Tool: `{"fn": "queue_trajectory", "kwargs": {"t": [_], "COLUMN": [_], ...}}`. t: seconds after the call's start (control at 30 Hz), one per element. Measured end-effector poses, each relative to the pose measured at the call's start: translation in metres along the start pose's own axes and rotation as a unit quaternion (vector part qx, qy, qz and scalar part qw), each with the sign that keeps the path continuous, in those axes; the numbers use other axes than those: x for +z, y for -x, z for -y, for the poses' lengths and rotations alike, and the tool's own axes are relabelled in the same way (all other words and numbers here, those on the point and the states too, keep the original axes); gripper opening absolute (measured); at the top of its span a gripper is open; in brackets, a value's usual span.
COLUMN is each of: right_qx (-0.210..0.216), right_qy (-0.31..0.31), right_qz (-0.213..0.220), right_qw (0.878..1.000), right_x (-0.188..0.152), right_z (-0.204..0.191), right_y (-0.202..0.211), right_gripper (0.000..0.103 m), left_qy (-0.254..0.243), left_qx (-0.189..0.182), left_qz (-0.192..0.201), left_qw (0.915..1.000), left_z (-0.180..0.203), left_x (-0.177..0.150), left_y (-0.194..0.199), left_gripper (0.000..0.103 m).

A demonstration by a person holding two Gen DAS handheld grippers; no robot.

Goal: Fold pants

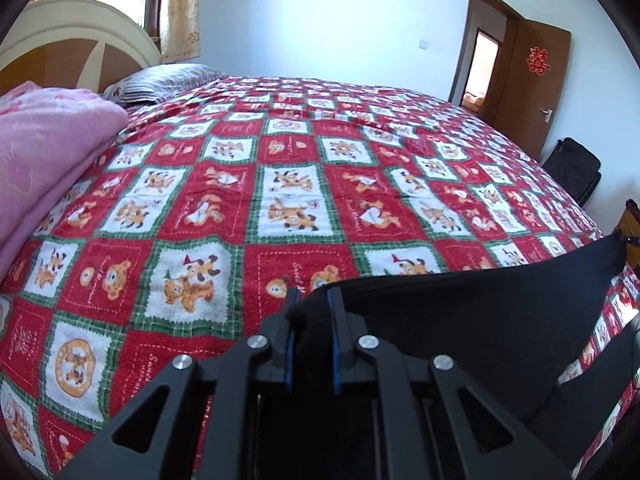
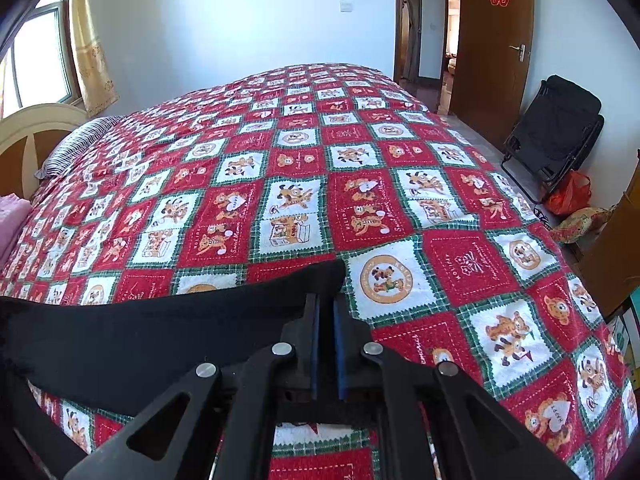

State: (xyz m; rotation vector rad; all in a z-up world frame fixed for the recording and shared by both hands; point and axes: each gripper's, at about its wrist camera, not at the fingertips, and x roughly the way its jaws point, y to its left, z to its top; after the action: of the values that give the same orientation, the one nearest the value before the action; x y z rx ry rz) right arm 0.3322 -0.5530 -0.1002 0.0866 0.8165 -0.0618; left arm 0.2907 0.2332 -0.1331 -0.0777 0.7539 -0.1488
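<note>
The black pants [image 1: 472, 312] hang stretched between my two grippers above the near edge of the bed. My left gripper [image 1: 313, 300] is shut on one corner of the pants, the cloth bunched between its blue pads. The pants [image 2: 160, 332] run off to the left in the right wrist view, where my right gripper [image 2: 325, 304] is shut on the other corner. The top edge of the cloth is taut and a little above the bedspread. The lower part of the pants is hidden below both grippers.
The bed is covered by a red, white and green cartoon bedspread [image 1: 288, 184]. A folded pink blanket [image 1: 44, 152] and a striped pillow [image 1: 160, 84] lie by the headboard at left. A black folding chair [image 2: 556, 132], bags and an open door [image 2: 492, 36] stand at right.
</note>
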Motion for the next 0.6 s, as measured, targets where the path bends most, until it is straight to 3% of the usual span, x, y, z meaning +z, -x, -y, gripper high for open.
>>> {"fn": "queue_trajectory", "kwargs": {"t": [0.27,0.6], "right_qx": [0.019,0.051], "right_qy": [-0.018,-0.048], "right_qz": [0.04,0.093], "right_qw": [0.999,0.993], "right_x": [-0.015,-0.059], "right_z": [0.012,0.034], "right_y": [0.033,0.099], "right_gripper": [0.006,0.005], "left_qy": [0.027,0.04], "left_qx": [-0.032,-0.088], "left_qz": [0.042,0.095], "left_qw": [0.9982,0.9908], "left_z": [-0.012,-0.02], "left_x": [-0.006,-0.037], "left_y": [0.027,0.07], "left_gripper": [0.014,0.014]}}
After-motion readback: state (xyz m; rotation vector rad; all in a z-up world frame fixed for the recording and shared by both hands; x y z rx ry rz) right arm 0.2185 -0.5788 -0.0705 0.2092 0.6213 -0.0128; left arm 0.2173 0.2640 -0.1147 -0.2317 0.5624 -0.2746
